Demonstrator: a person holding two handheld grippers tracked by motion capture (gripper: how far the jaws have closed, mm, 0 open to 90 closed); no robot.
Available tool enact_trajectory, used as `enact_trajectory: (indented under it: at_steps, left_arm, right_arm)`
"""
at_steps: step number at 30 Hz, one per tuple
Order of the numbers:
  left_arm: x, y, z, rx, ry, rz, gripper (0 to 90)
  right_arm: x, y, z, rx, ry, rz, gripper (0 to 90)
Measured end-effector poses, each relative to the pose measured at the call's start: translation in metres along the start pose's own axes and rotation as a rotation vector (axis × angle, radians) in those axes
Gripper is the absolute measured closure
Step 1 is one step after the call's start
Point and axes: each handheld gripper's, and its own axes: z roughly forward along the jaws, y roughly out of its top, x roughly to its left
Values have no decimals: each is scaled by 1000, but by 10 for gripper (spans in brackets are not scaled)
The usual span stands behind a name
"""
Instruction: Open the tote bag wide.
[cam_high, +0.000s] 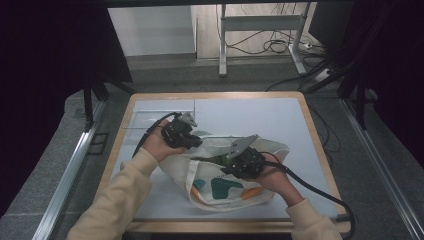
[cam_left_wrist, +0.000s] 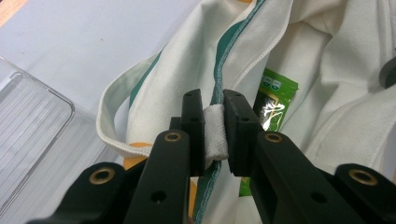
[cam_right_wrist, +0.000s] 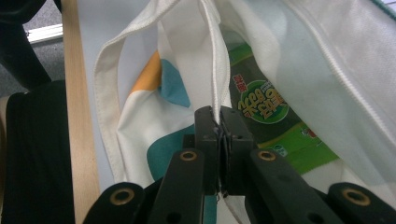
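A white cloth tote bag (cam_high: 226, 189) with teal and orange shapes lies on the table, its mouth facing away from the person. My left gripper (cam_high: 198, 142) is shut on a bunched fold of the bag's teal-stitched rim (cam_left_wrist: 215, 135) at the far side of the mouth. On the near side, my right gripper (cam_high: 228, 163) is shut on the bag's white hem (cam_right_wrist: 215, 70), and its jaws stand almost together around the thin cloth. Between the two held edges the mouth gapes, and inside it lies a green snack packet (cam_right_wrist: 266, 109), its corner (cam_left_wrist: 274, 95) also in the left gripper view.
A clear plastic tray (cam_high: 142, 119) sits at the table's far left, close beside the left hand. The pale blue tabletop (cam_high: 260, 115) has a wooden border. Black cables trail from both grippers. A metal frame and floor cables stand beyond the far edge.
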Motion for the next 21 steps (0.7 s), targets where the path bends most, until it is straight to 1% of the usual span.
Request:
enact_trajectory:
  at_steps: [2,5,8,11,12,14,15,18,21]
  left_arm:
    - [3,5,-1,11,11,0,807]
    - [6,8,-2,11,20,-4,807]
    - [9,13,-5,1,41,-15,808]
    - [11,14,-5,-4,49,-21,808]
    - [11,15,-5,-6,52,-26,808]
    - [13,16,-4,-8,65,-32,808]
    - [13,16,-4,-16,73,-43,808]
    - [19,18,-3,-24,93,-51,808]
    - [23,18,-3,-35,102,-62,809]
  right_arm:
    - [1,0,0,1,-2,-1,865]
    - [4,0,-3,1,-1,-11,865]
    - [6,-1,-6,-2,3,-19,865]
    - [8,-3,-7,-2,6,-22,865]
    - [10,-4,-8,-5,4,-29,865]
    - [11,-6,-8,-8,7,-27,865]
    - [11,-6,-8,-8,7,-27,865]
    - [12,-9,-7,-9,19,-26,865]
    - [14,-11,-5,-17,20,-19,865]
